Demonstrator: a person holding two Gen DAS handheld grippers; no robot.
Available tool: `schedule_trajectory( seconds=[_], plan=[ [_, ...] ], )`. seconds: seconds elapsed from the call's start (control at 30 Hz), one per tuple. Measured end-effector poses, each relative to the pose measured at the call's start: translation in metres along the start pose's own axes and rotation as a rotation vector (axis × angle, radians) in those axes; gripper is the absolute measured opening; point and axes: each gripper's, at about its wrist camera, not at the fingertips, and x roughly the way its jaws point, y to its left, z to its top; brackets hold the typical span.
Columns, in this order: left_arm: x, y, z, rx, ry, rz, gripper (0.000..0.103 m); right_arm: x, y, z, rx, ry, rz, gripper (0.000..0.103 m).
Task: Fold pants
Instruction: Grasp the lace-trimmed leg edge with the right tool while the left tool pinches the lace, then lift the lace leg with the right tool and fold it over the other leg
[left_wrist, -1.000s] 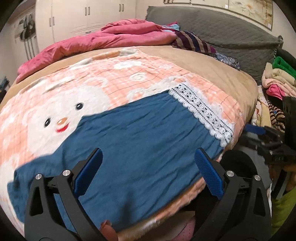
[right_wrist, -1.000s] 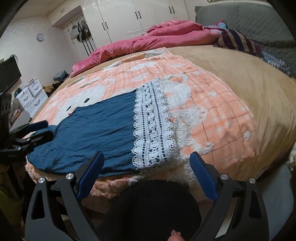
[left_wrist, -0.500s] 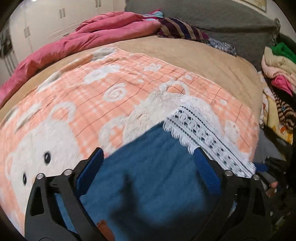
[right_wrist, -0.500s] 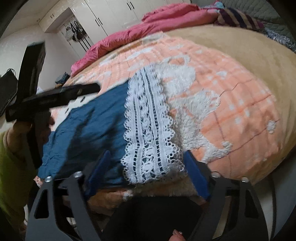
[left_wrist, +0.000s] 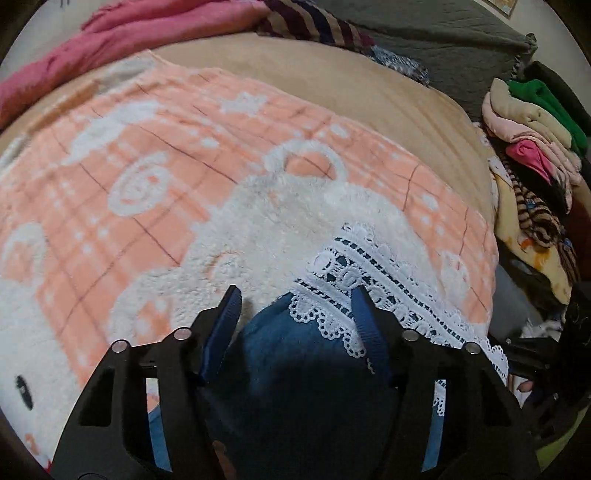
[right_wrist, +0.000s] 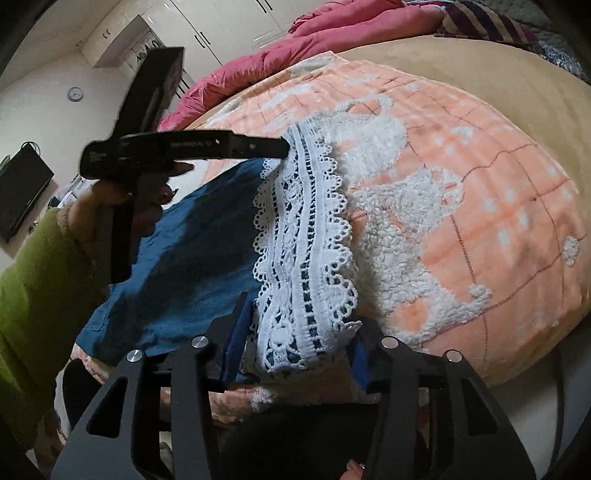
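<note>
The blue pants (right_wrist: 192, 266) with a white lace hem (right_wrist: 306, 258) lie flat on the orange and white blanket (right_wrist: 480, 206) at the bed's near edge. My left gripper (left_wrist: 295, 299) is half closed around the far corner of the lace hem (left_wrist: 373, 266), its fingers on either side of the cloth. It also shows in the right wrist view (right_wrist: 273, 151) at the hem's far end. My right gripper (right_wrist: 299, 332) straddles the near corner of the lace hem, its jaws partly closed with a gap still showing.
A pink duvet (right_wrist: 295, 44) and striped pillow (left_wrist: 310, 29) lie at the back of the tan bed (left_wrist: 369, 85). A stack of folded clothes (left_wrist: 532, 122) stands to the right. White wardrobes (right_wrist: 221, 22) line the far wall.
Both grippers moved forward onto the lace hem and their jaws narrowed. The left one went to the far corner, the right one to the near corner.
</note>
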Motion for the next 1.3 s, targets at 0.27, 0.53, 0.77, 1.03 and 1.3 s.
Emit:
schedule_trajectory(
  seconds=[0.27, 0.53, 0.77, 1.03, 1.3],
  plan=[
    [0.011, 0.0, -0.004, -0.018, 0.011, -0.101, 0.02, 0.002, -0.006, 0.001, 0.048, -0.006, 0.057, 0.031],
    [-0.019, 0.005, -0.011, -0.029, -0.101, -0.148, 0.01, -0.013, 0.01, -0.001, 0.008, -0.068, 0.036, 0.025],
    [-0.072, 0.029, -0.03, -0.094, -0.214, -0.207, 0.01, -0.03, 0.059, 0.004, -0.112, -0.128, 0.062, 0.025],
    [-0.128, 0.069, -0.084, -0.188, -0.295, -0.181, 0.01, -0.019, 0.139, 0.008, -0.312, -0.116, 0.109, 0.025],
    [-0.136, 0.114, -0.137, -0.347, -0.246, -0.117, 0.018, 0.038, 0.199, -0.013, -0.492, -0.006, 0.094, 0.025]
  ],
)
